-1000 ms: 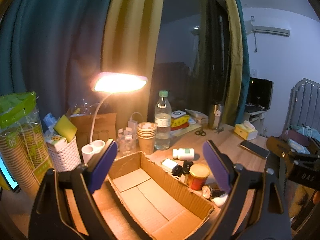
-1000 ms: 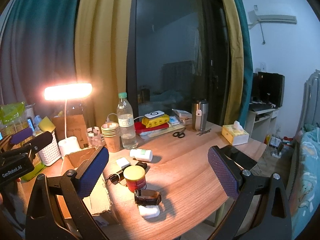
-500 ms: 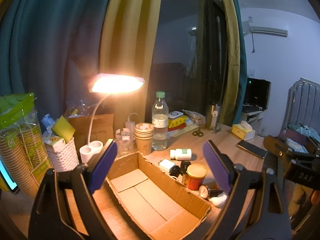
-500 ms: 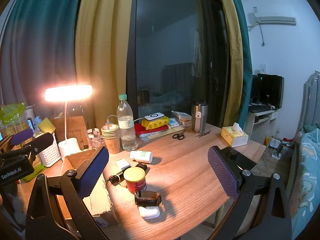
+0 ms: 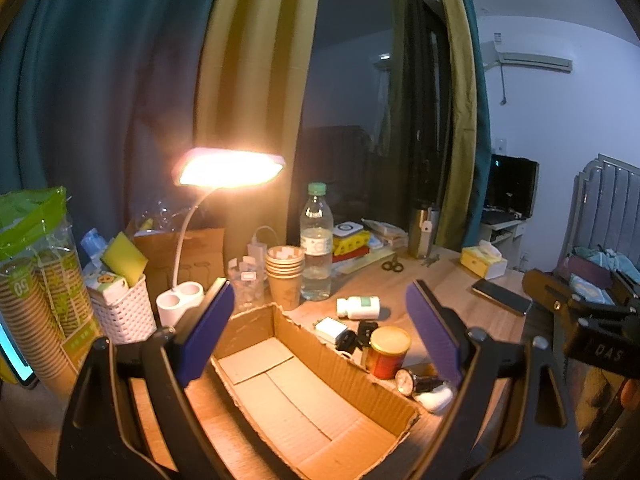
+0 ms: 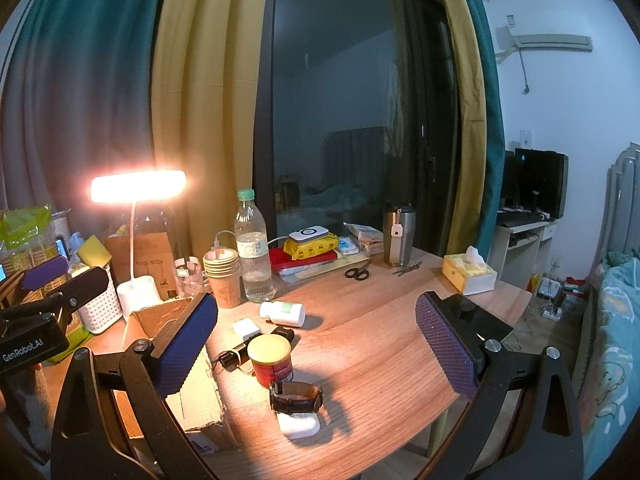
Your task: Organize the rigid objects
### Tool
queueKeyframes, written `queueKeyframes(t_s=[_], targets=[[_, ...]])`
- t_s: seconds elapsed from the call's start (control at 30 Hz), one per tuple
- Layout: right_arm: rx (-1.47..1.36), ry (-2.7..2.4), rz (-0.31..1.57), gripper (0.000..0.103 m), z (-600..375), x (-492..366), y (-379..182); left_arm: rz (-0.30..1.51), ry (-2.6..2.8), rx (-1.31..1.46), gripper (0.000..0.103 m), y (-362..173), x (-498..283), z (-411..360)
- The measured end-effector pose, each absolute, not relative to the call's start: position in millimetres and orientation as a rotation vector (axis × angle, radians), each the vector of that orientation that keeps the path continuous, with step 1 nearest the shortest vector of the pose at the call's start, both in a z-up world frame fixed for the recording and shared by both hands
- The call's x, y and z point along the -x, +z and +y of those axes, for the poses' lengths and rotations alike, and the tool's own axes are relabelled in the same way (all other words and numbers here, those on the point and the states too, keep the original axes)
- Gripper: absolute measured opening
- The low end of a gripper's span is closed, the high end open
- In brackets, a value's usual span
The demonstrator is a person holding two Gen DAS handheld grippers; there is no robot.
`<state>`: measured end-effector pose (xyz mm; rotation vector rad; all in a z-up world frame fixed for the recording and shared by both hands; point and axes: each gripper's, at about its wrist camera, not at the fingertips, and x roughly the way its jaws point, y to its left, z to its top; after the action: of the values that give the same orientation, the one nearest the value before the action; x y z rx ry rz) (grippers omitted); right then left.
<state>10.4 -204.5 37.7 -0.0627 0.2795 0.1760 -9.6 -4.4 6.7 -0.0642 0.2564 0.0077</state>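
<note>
An empty cardboard box [image 5: 304, 392] lies on the wooden desk [image 6: 380, 344], under my open left gripper [image 5: 320, 332]. To its right sit a red can with a yellow lid [image 6: 270, 360], a brown-strapped watch [image 6: 296, 398] on a white case [image 6: 300, 426], a white pill bottle [image 6: 282, 313] lying on its side, a small white box [image 6: 246, 328] and black small items [image 6: 232, 358]. My right gripper [image 6: 316, 344] is open above the desk, over these items, holding nothing. The left gripper [image 6: 44, 280] also shows at the left of the right wrist view.
A lit desk lamp [image 5: 230, 168], a water bottle [image 6: 252, 248], stacked paper cups [image 6: 222, 276], a white basket [image 5: 120, 308], scissors [image 6: 357, 272], a steel tumbler [image 6: 398, 236], a tissue box [image 6: 468, 274] and a phone [image 5: 500, 296] crowd the desk's back and right.
Both grippers have stayed open and empty. The views shift only slightly; the objects on the desk have not moved.
</note>
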Motion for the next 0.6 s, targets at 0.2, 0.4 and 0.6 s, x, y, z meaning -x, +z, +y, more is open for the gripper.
queueKeyframes(t_s=[0.2,0.4,0.6], targets=[[0.061,0.176,0.280,0.101,-204.6,-10.1,37.6,0.257,0.008,0.065,0.088,6.9,9.4,-4.3],[0.061,0.177,0.280,0.101,-204.6,-10.3,37.6,0.257,0.008,0.064,0.088,6.4,9.7,-5.5],[0.061,0.176,0.279,0.101,-204.6,-10.3,37.7,0.258,0.006,0.065,0.088,6.5,9.0,-5.1]])
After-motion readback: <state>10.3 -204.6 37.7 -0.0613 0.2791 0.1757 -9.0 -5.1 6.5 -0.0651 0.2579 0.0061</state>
